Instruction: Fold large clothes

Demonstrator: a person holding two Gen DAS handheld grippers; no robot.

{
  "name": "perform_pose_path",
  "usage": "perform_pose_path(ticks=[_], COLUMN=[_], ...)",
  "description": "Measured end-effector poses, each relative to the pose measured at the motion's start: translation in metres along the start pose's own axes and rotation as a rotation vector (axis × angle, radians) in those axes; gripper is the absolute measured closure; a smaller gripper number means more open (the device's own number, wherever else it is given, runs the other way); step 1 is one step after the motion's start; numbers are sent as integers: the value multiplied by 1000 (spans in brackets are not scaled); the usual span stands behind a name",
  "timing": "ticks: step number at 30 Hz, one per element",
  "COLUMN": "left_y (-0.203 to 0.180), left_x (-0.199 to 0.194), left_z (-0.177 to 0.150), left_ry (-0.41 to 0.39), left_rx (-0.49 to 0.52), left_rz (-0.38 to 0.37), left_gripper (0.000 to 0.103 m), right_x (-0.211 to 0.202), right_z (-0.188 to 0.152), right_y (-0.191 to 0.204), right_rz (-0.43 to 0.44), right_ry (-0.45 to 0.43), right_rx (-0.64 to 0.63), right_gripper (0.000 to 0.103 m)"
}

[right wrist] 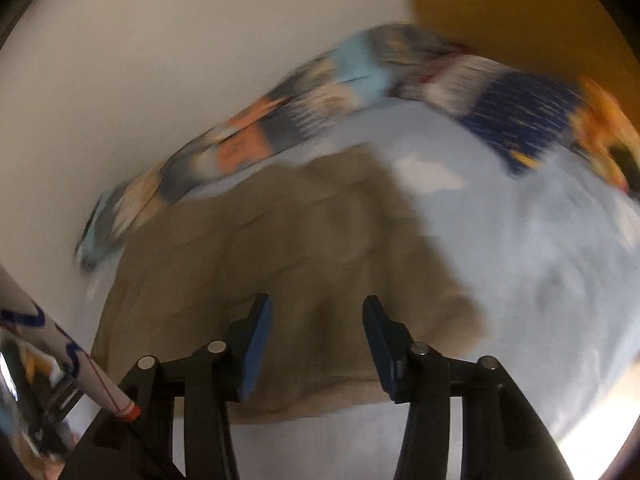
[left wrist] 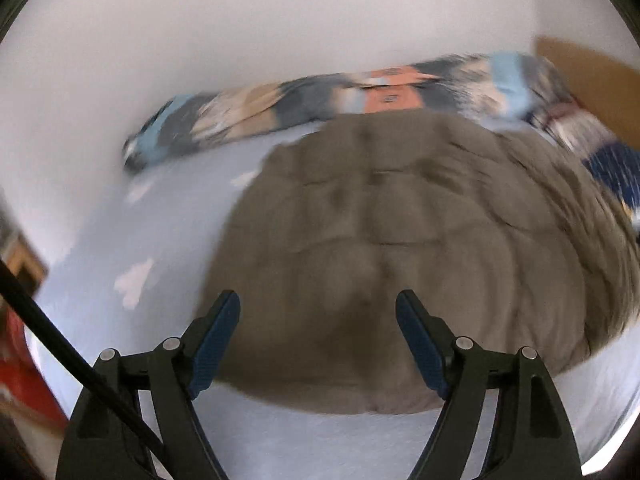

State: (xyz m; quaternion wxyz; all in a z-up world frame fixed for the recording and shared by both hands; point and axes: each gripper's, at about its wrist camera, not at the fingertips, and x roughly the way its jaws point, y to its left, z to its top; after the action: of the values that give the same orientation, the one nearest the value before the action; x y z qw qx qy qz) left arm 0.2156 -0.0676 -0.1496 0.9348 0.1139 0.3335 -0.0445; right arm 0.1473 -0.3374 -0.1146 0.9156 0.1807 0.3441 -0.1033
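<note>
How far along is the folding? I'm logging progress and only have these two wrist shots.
Possibly done: the brown garment lies as a compact shape on the light blue sheet; blur hides whether it is already folded. In hand: nothing, since the left gripper and the right gripper both hover open above its near edge. Left: gripping that edge and making any remaining folds.
</note>
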Motion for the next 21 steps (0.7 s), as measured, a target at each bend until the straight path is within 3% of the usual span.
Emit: perform_pose_path(ticks=[5,10,21], left_y=[-29,-23,-37], left_x=[18,46,55], left_z=[-3,-9,-12], left_ry=[-4,56,33], left_rx=[82,15,28], left_rz=[11,1,31], left_gripper=[21,8,6], right_x=[33,70,86], right_z=[-7,-18,-20], right_y=[26,27,34], right_rz=[-55,-123,-190], right_ry=[37,134,165], right_rx=[-86,-141,-186], right_gripper=[56,56,50])
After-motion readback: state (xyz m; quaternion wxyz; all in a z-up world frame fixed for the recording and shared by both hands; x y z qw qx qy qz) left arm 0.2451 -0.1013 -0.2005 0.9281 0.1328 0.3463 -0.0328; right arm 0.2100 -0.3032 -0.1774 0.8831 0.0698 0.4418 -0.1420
